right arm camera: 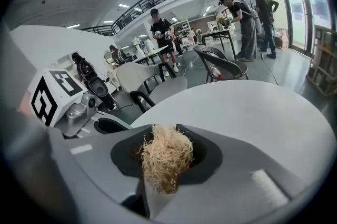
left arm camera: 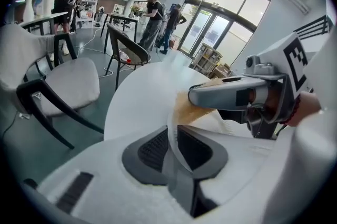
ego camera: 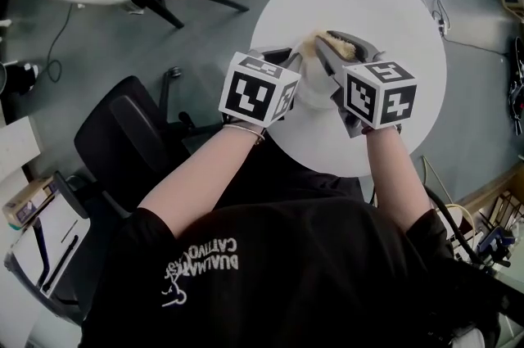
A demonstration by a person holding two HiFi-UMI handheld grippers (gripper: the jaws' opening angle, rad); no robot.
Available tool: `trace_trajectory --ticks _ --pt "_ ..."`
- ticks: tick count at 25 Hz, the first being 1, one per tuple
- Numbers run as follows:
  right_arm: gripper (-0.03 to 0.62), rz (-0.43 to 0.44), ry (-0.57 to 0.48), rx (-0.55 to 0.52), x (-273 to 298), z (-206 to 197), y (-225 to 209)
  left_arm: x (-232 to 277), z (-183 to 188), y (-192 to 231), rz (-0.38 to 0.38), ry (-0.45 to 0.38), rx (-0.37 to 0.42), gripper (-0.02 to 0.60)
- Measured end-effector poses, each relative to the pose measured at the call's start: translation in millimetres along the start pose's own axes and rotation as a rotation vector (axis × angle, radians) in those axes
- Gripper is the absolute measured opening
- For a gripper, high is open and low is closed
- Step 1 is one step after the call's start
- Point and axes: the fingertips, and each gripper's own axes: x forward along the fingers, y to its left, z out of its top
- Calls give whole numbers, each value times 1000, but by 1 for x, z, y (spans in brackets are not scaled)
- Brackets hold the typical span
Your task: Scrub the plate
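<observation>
Plainly, a white plate (left arm camera: 171, 124) with a thin, smooth rim is held above the round white table (ego camera: 393, 11), between the two grippers. Against the white tabletop its outline is hard to make out in the head view.

The left gripper (left arm camera: 175, 146) is closed to a narrow gap, and the plate's rim is clamped between its dark ribbed pads (left arm camera: 152, 149). The right gripper (right arm camera: 166, 157) is closed on a scrubber (right arm camera: 166, 157), a loose bundle of pale straw-coloured fibres that bulges out above the jaws. In the left gripper view the scrubber is seen pressed against the plate's face just beyond the clamped rim, with the right gripper's grey jaw lying over it.

The plate is held on edge rather than flat. From the left gripper it is seen edge-on as a thin curved line that runs away along the jaws towards the far side of the table, and its face is turned towards the right gripper. Being round, it has no long axis of its own. How steeply it is tilted cannot be told from the head view.
</observation>
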Motion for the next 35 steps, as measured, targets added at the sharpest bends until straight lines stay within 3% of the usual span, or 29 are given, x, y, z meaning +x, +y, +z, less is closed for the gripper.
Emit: trace_trajectory --ticks 18,29,35 --pt "103 -51 1 35 2 -3 -10 0 0 2 7 -1 33 57" --pt "101 -145 20 56 -12 -9 -28 -2 0 2 -4 -6 -7 52" --pt "101 -150 23 63 -19 -8 -36 -1 1 1 1 -5 -21 52"
